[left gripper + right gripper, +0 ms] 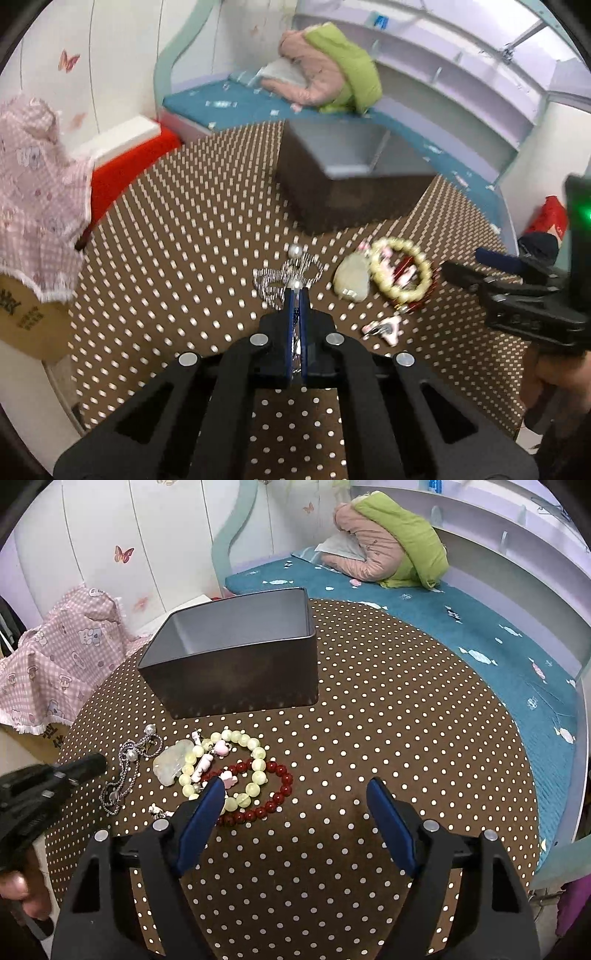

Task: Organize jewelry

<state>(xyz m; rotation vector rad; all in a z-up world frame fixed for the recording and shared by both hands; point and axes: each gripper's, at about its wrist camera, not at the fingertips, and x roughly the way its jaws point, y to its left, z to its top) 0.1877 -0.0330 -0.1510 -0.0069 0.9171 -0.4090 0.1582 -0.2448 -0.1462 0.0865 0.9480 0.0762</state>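
A silver chain necklace with pearls lies on the brown polka-dot table. My left gripper is shut on the near end of the chain; it also shows in the right wrist view. Beside the chain lie a pale jade pendant, a pale green bead bracelet, a red bead bracelet and small pink charms. A grey metal box stands open behind them. My right gripper is open and empty above the table, right of the bracelets.
A small pink-and-white clip lies near the front. Pink checked cloth hangs over a cardboard box at the left. A blue bed with a pink and green jacket lies behind the round table.
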